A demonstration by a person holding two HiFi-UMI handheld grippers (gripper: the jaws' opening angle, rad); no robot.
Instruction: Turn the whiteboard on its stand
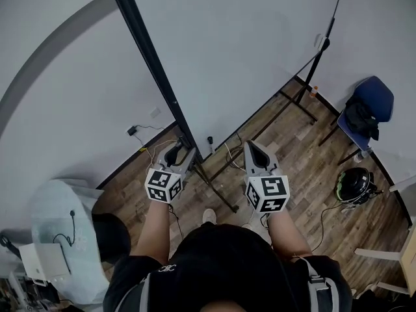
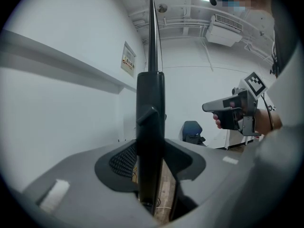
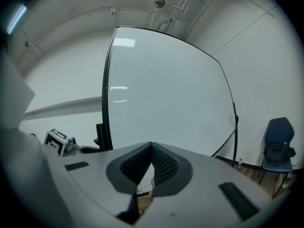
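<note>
The big whiteboard (image 1: 247, 51) stands on a black wheeled stand (image 1: 286, 106) and is seen nearly edge-on from above. Its black side frame (image 1: 153, 64) runs down to my left gripper (image 1: 177, 149). In the left gripper view that frame edge (image 2: 151, 94) rises upright between the jaws, and my left gripper (image 2: 151, 151) is shut on it. My right gripper (image 1: 252, 149) hangs in front of the board's face, apart from it, jaws shut with nothing between them. In the right gripper view the whiteboard (image 3: 166, 99) fills the picture beyond my right gripper (image 3: 151, 160).
A blue chair (image 1: 370, 109) with a dark bag stands at the right by the wall. A helmet (image 1: 353, 186) lies on the wood floor. A round white table (image 1: 58, 226) is at the lower left. Cables trail near the stand's foot (image 1: 218, 190).
</note>
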